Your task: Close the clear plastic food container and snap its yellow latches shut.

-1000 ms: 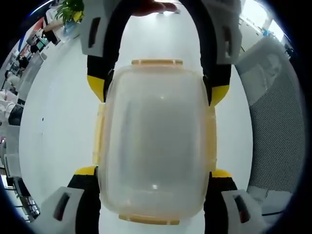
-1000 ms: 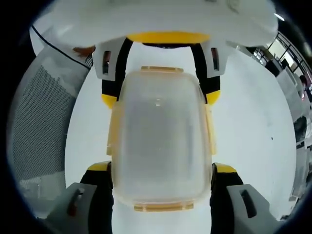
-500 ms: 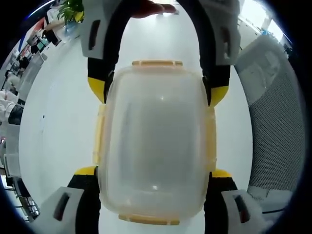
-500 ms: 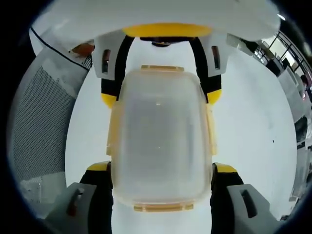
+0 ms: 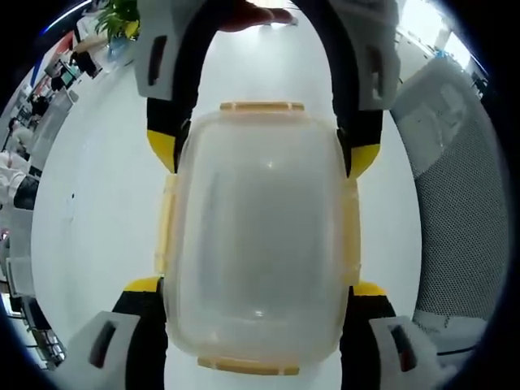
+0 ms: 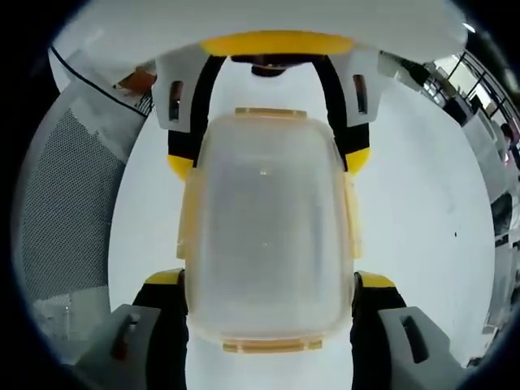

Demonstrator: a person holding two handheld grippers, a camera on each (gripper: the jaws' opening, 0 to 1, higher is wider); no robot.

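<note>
1 box [image 5: 258, 244], clear, lid on, centre of left gripper view; same box [image 6: 268, 236] in right gripper view. Latches: 4 yellow – at 12 [image 5: 262, 106], 6 [image 5: 248, 366], 9 [image 5: 166, 223], 3 [image 5: 352, 236] o'clock round the box. Grippers: 2 – left gripper [image 5: 256, 321] w/ 2 jaws up from 6 o'clock, right gripper [image 5: 262, 150] w/ 2 jaws down from 12; 4 yellow-tipped jaws total. 1 table [image 5: 106, 211], white. 1 mesh chair [image 5: 463, 219] at 3 o'clock. 1 plant [image 5: 120, 15] at 11 o'clock.
</note>
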